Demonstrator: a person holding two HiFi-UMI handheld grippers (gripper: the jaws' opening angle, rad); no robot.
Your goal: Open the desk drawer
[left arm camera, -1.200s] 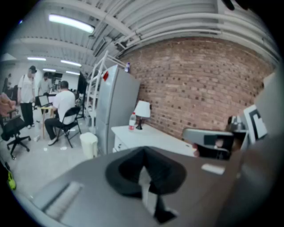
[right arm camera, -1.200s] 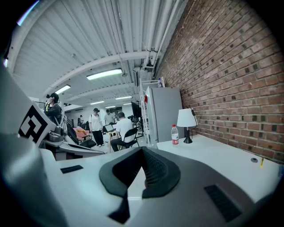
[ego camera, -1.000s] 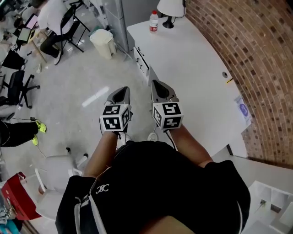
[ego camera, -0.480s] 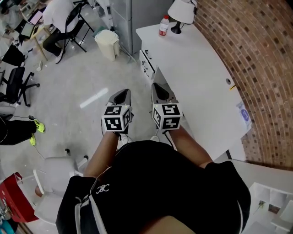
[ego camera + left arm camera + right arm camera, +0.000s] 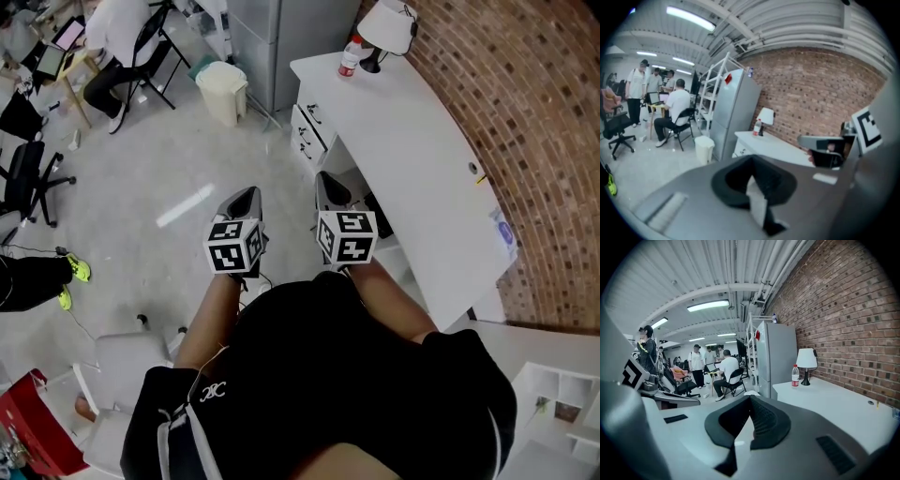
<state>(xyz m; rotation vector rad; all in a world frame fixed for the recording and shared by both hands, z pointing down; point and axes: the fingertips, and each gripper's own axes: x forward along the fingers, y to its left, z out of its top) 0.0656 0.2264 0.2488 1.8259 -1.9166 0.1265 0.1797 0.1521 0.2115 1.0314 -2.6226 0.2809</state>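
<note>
The white desk [image 5: 412,141] runs along the brick wall at the right. Its drawer stack [image 5: 309,134], with dark handles, faces the floor at the desk's far left end. My left gripper [image 5: 247,194] is shut and empty, held over the floor short of the drawers. My right gripper [image 5: 327,180] is shut and empty beside the desk's front edge, also short of the drawers. In the left gripper view the shut left gripper [image 5: 751,159] points toward the drawer fronts [image 5: 739,151]. In the right gripper view the shut right gripper [image 5: 750,397] hides the drawers, and the desk top [image 5: 839,401] shows at the right.
A lamp [image 5: 389,23] and a bottle [image 5: 350,56] stand on the desk's far end. Beyond are a grey cabinet [image 5: 272,37] and a waste bin [image 5: 223,89]. A seated person [image 5: 112,42], an office chair [image 5: 23,183] and a white chair [image 5: 122,361] are at the left.
Both grippers have been carried forward along the desk, side by side, and the drawer stack now lies closer ahead. Their jaws stayed shut.
</note>
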